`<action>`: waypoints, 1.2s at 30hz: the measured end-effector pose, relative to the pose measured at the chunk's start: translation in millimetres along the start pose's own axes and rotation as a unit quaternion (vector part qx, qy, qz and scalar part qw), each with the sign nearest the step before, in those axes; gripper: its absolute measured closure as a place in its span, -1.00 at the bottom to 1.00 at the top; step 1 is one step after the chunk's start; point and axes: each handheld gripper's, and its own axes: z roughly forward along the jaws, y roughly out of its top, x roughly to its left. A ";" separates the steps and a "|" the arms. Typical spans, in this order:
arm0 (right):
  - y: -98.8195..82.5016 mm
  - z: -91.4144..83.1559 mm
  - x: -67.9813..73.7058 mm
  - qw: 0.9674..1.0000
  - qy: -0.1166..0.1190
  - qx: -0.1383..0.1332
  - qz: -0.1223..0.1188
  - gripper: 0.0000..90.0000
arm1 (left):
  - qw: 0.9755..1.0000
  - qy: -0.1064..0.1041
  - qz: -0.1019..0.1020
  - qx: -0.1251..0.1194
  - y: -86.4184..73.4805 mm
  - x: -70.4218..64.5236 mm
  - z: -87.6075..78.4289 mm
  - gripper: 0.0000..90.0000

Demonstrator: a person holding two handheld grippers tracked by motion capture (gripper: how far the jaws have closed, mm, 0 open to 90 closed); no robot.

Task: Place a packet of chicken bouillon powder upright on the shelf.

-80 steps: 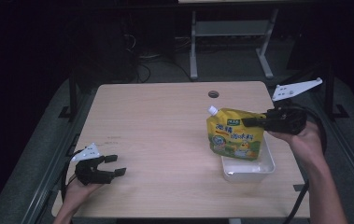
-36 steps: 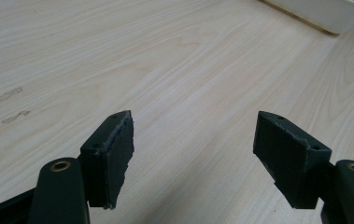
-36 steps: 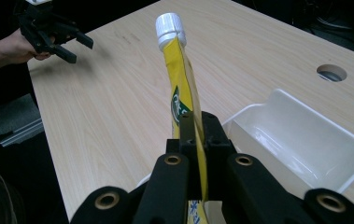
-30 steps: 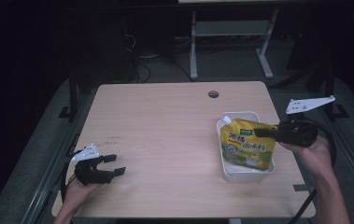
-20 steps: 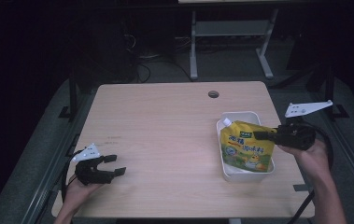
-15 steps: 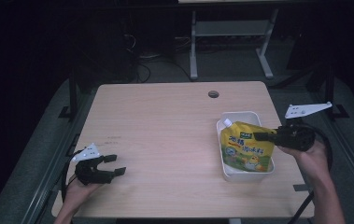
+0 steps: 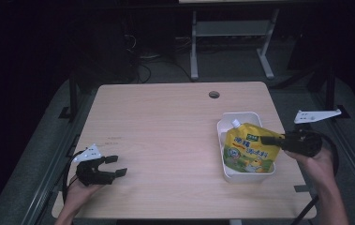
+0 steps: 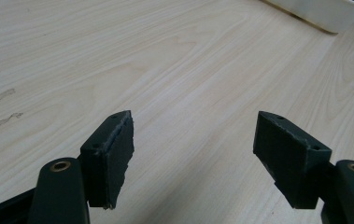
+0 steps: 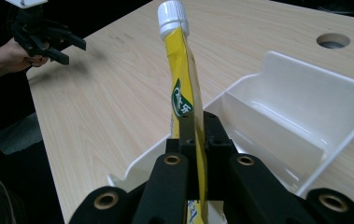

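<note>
A yellow spouted drink pouch (image 7: 248,151) with a white cap (image 9: 171,13) hangs over the white plastic bin (image 7: 241,119) at the table's right side, its lower part inside the bin. My right gripper (image 7: 268,140) is shut on the pouch's right edge; in the right gripper view the jaws pinch the thin pouch (image 9: 184,93) edge-on above the bin (image 9: 305,98). My left gripper (image 7: 113,166) stands open near the table's front left corner, low over bare wood, with nothing between its pads (image 8: 114,149).
A round cable hole (image 7: 214,94) lies behind the bin. The wooden table (image 7: 166,131) is bare between the two hands. A metal stand and cables stand on the dark floor beyond the far edge.
My right gripper has lowered the pouch from above the table down into the white bin and shifted it slightly right. The left gripper has stayed where it was.
</note>
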 end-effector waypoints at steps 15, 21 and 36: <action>-13.4 -0.4 -7.9 1.000 0.000 -0.014 0.024 0.80 | 1.000 -0.001 -0.001 0.001 -0.2 -0.9 1.2 -0.37; -11.6 -3.5 -4.6 0.999 0.000 -0.024 0.024 0.73 | 1.000 -0.001 0.000 0.000 0.1 -1.3 1.3 -0.37; -9.8 -13.4 -1.0 0.998 -0.016 -0.039 0.035 0.39 | 1.000 -0.002 -0.001 0.002 -0.2 -0.1 1.1 -0.37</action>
